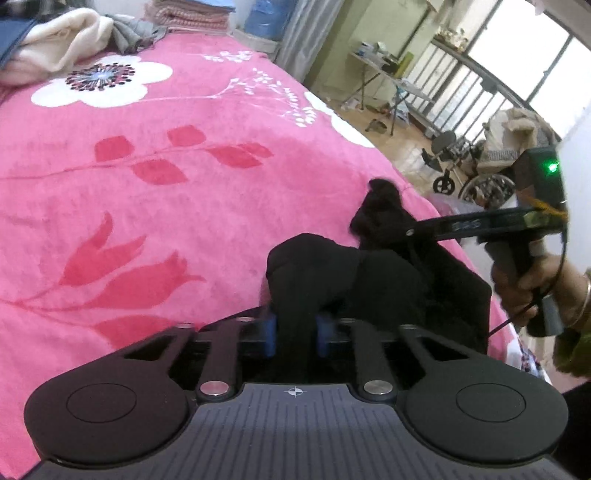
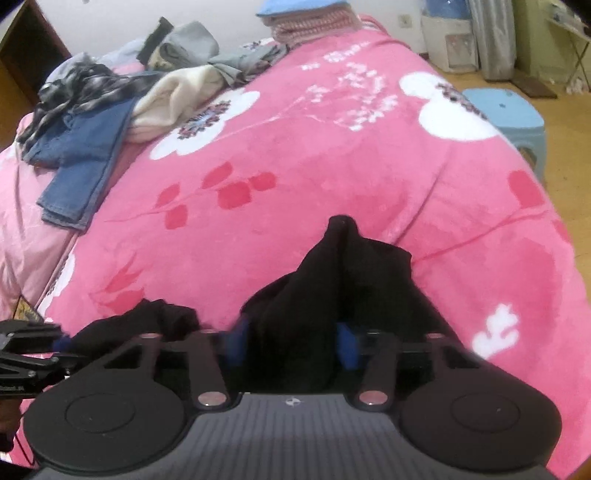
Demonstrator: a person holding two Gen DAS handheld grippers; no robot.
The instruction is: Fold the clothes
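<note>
On the pink blanket [image 1: 155, 206] with white flowers, near its front edge, lies a black piece of clothing [image 1: 388, 291], all bunched up. This blanket covers the bed, and everything else is told from it.

The left gripper [image 1: 295, 328] is low over the front of the blanket. Its blue fingers [image 1: 269, 332] are squeezed shut on a fold of the black cloth. The right gripper [image 2: 293, 341] is just beside it, toward the blanket's right edge. Its blue fingers [image 2: 347, 345] pinch a thicker bunch of the same cloth, which sticks up in a point between them. A hand [image 1: 524, 280] wearing a bangle holds the right gripper's handle.

At the far end of the blanket is a pile of other clothes: blue jeans [image 2: 81, 162], a cream top [image 2: 173, 99] and grey things [image 2: 192, 44]. Past them sits a stack of folded towels [image 2: 310, 22]. A blue stool [image 2: 513, 114] stands on the floor beside the blanket's right edge.
</note>
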